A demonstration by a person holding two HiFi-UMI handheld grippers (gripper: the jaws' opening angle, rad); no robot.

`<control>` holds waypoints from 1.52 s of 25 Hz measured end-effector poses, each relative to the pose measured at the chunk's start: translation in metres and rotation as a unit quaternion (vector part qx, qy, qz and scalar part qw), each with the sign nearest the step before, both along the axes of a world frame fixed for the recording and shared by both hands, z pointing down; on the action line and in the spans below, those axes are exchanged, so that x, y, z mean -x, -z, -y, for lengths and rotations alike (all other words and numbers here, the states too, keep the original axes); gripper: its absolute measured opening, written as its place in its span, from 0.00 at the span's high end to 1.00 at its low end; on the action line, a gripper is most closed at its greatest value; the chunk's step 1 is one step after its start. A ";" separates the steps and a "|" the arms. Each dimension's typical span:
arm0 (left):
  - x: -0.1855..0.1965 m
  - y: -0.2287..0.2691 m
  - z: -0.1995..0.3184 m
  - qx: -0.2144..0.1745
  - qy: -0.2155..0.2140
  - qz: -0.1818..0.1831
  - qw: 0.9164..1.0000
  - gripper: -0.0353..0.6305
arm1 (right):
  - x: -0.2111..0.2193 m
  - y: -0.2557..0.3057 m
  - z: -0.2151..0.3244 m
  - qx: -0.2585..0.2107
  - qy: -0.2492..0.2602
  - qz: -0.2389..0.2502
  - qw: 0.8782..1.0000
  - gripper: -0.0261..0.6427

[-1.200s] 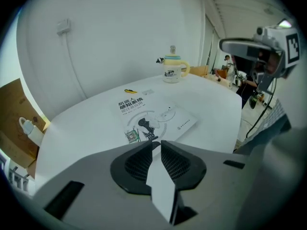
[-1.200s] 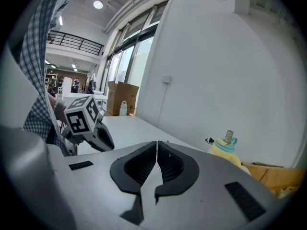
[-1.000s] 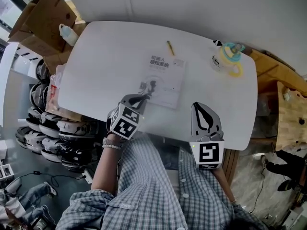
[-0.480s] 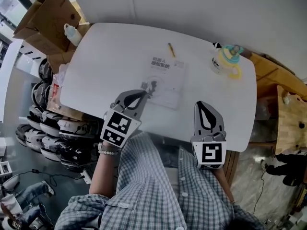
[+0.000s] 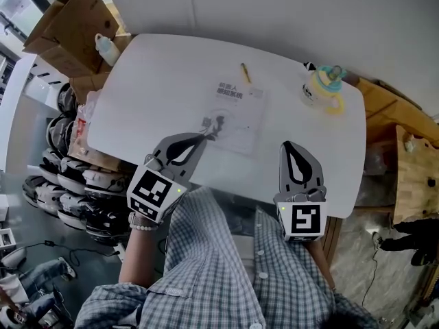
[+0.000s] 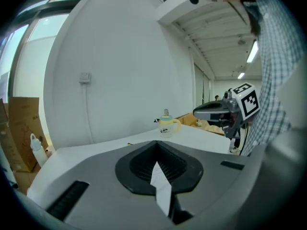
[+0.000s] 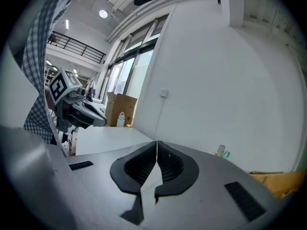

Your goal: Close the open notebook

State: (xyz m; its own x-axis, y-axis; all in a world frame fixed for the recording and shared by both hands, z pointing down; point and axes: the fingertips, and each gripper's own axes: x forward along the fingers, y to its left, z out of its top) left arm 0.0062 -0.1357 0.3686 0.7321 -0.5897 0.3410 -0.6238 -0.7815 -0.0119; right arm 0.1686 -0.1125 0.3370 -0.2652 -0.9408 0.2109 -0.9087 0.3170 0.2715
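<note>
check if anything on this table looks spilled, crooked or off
Nothing stands out. The notebook lies flat on the white table, printed side up. The pencil lies just beyond it, apart from it. The cup stands upright near the far right corner, with no spill visible.

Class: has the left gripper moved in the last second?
Yes. The left gripper has drawn back down-left, its cube farther beyond the white oval table's near edge, claw shut on the white paper notebook.
</note>
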 end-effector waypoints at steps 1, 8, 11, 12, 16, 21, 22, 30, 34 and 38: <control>0.001 0.000 -0.002 0.003 0.000 -0.008 1.000 0.94 | 0.000 0.000 -0.001 0.000 -0.001 -0.001 1.000 0.93; 0.006 0.001 -0.004 0.003 0.013 -0.018 1.000 0.94 | 0.003 0.000 -0.002 0.001 0.003 -0.001 1.000 0.93; 0.006 0.002 -0.004 0.000 0.015 -0.017 1.000 0.94 | 0.004 0.000 -0.003 0.003 0.003 0.000 1.000 0.93; 0.007 0.003 -0.004 -0.001 0.015 -0.017 1.000 0.94 | 0.004 0.000 -0.003 0.004 0.002 0.001 1.000 0.93; 0.008 0.005 -0.005 0.003 0.019 -0.034 0.999 0.94 | 0.005 0.000 -0.005 0.000 0.005 0.000 1.000 0.93; 0.010 0.008 -0.003 0.002 0.024 -0.043 0.999 0.94 | 0.006 0.000 -0.006 -0.001 0.006 -0.003 1.000 0.93; 0.011 0.008 -0.003 0.001 0.024 -0.043 0.999 0.94 | 0.006 -0.001 -0.006 0.001 0.006 -0.004 1.000 0.93; 0.009 0.007 -0.004 0.003 0.023 -0.046 0.999 0.94 | 0.010 -0.004 -0.007 0.006 0.008 -0.007 1.000 0.93; 0.010 0.005 -0.005 0.003 0.023 -0.042 0.999 0.94 | 0.011 -0.005 -0.008 0.008 0.009 -0.007 1.000 0.93; 0.010 0.004 -0.006 0.005 0.020 -0.037 0.999 0.94 | 0.012 -0.004 -0.008 0.009 0.011 -0.012 1.000 0.93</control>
State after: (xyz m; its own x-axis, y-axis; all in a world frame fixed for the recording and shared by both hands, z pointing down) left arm -0.0034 -0.1293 0.3643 0.7318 -0.6157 0.2924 -0.6533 -0.7559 0.0432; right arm 0.1565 -0.1042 0.3415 -0.2802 -0.9308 0.2348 -0.8950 0.3417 0.2866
